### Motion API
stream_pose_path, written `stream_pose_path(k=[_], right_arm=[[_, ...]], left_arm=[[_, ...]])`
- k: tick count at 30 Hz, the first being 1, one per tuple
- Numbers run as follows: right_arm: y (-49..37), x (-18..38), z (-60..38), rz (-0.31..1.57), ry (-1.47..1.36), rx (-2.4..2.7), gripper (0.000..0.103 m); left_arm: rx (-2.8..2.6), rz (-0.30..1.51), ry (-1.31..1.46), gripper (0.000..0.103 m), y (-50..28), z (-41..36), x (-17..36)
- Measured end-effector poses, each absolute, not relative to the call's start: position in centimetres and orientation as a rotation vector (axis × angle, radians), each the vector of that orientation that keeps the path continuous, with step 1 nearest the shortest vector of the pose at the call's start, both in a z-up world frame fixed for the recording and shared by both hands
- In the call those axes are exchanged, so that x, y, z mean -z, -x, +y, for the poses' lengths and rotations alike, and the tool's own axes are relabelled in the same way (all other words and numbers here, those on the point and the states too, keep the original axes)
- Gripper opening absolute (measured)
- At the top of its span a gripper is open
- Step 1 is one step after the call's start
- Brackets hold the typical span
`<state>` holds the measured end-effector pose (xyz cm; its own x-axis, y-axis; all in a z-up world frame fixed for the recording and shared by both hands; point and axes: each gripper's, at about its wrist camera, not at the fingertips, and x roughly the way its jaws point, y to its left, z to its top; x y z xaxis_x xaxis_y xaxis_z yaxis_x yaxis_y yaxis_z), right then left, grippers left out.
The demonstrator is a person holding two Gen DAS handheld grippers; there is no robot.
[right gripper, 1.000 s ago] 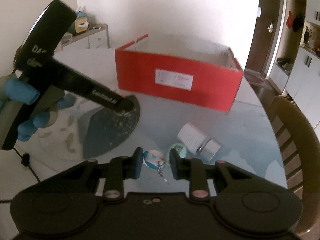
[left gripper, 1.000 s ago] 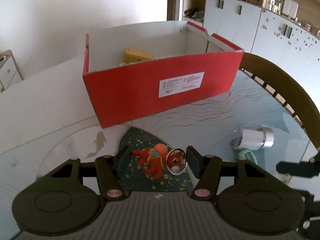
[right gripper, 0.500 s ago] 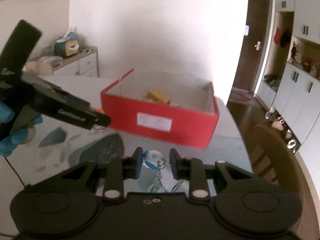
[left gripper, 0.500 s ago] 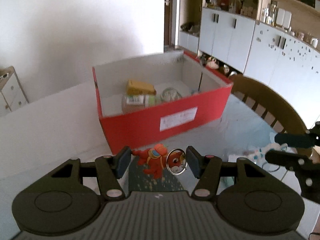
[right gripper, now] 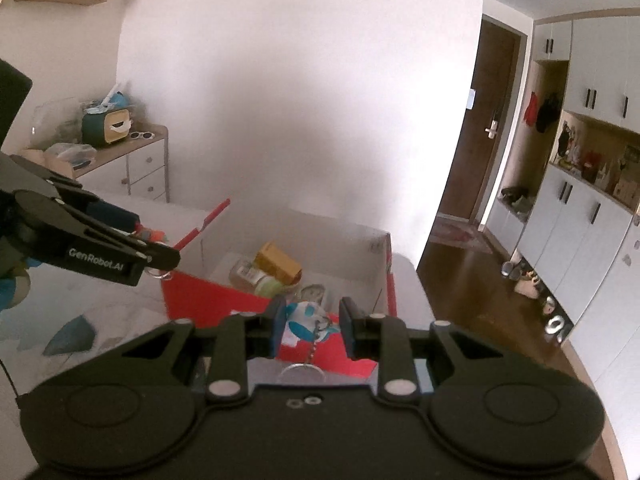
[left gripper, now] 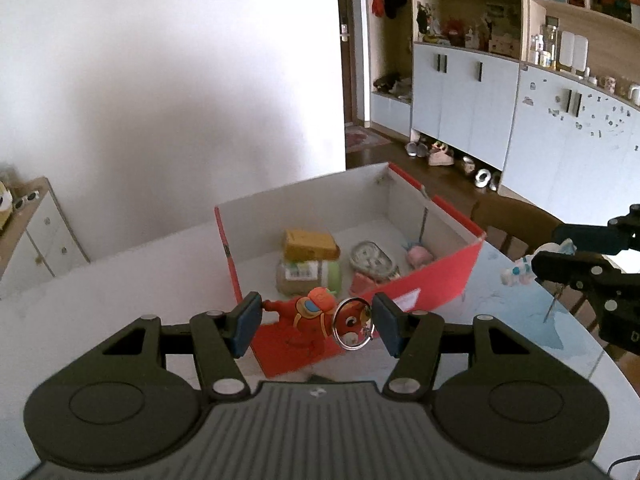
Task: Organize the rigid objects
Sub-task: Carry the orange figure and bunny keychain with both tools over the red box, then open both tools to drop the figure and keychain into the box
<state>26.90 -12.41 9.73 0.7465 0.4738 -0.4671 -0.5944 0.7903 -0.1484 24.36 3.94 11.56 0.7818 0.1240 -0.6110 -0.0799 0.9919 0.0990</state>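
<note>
1. My left gripper holds an orange figure keychain between its fingers; the metal ring of it hangs by the right finger. The fingers stand about half wide and press on the two ends of the figure.
2. My right gripper is closed narrow on a white and blue figure keychain. Its chain drops down to a ring that the gripper body partly hides.
3. Both keychains are in the air, in front of the near wall of the red box, which sits on the bench.
4. Inside the box I see a yellow block lying on a jar with a label, a round pale thing and a small pink thing. What the last two are I cannot tell.
5. The near wall cuts off a reddish thing at the bottom of the box.
6. In the right view my left gripper comes in from the left edge; only a small bit of the orange figure shows behind its fingers, and a blue glove is cut by the frame.
</note>
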Motion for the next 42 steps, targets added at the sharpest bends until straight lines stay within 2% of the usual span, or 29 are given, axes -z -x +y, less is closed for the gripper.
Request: stream_pose_path(k=[16,29,42], right_arm=[[-33.8,-9.4,-8.7,0.404,0.332,-0.551,0.027],[-39.7,-5.1,-7.4,0.5,0.275,-0.525,0.027],[-42.5,-1.7,-5.8,0.582,0.294,-0.49,0.028]], left_arm=[[-0.173,0.7,-0.088,0.06,-32.4,5.5,-10.1],[-0.218,0.803,-0.108,0.06,-38.8,6.8,-5.1],[-0.217,0.896,-0.107,0.06,-41.7,7.4,-2.0]])
